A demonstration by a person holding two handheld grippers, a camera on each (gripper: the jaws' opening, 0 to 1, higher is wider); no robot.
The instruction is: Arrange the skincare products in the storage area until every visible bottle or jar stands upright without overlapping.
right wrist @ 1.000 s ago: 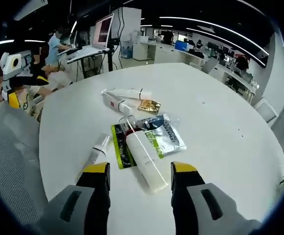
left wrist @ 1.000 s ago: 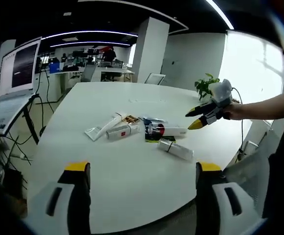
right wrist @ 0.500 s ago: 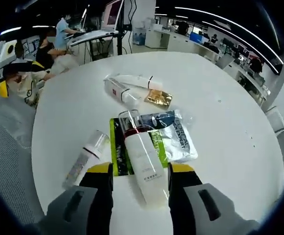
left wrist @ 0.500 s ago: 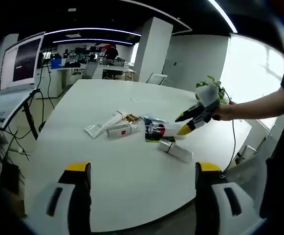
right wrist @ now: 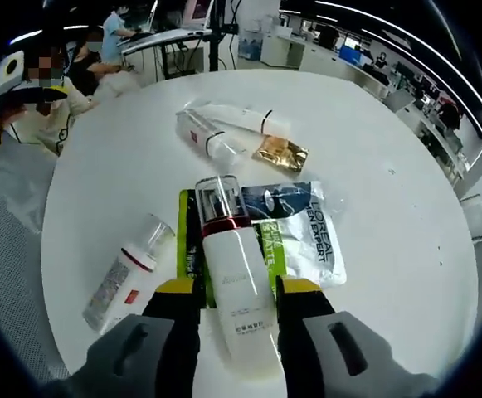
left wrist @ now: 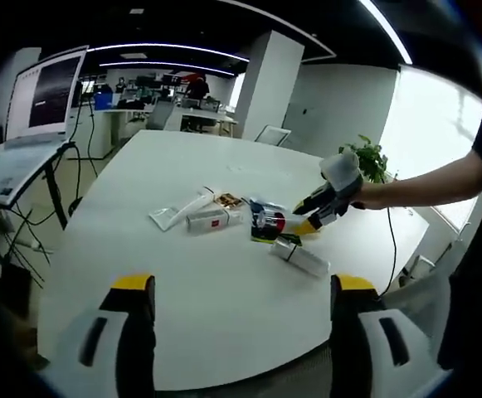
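A white bottle with a red band and clear cap lies flat on some sachets. Its lower body sits between the jaws of my right gripper, which stands open and close on both sides. In the left gripper view, the right gripper hangs over that bottle at mid-table. A smaller white bottle with a clear cap lies on its side to the left of it, also seen as the small bottle. Two white tubes lie flat farther off. My left gripper is open over the table's near edge, holding nothing.
A silver sachet and a green-black sachet lie under the bottle, with a gold sachet beside the tubes. The round white table has bare room near its edge. A potted plant stands at its far side. A person sits at the left.
My right gripper has dropped closer to the lying white bottle, and its jaws have narrowed around the bottle's body. The left gripper has barely moved.
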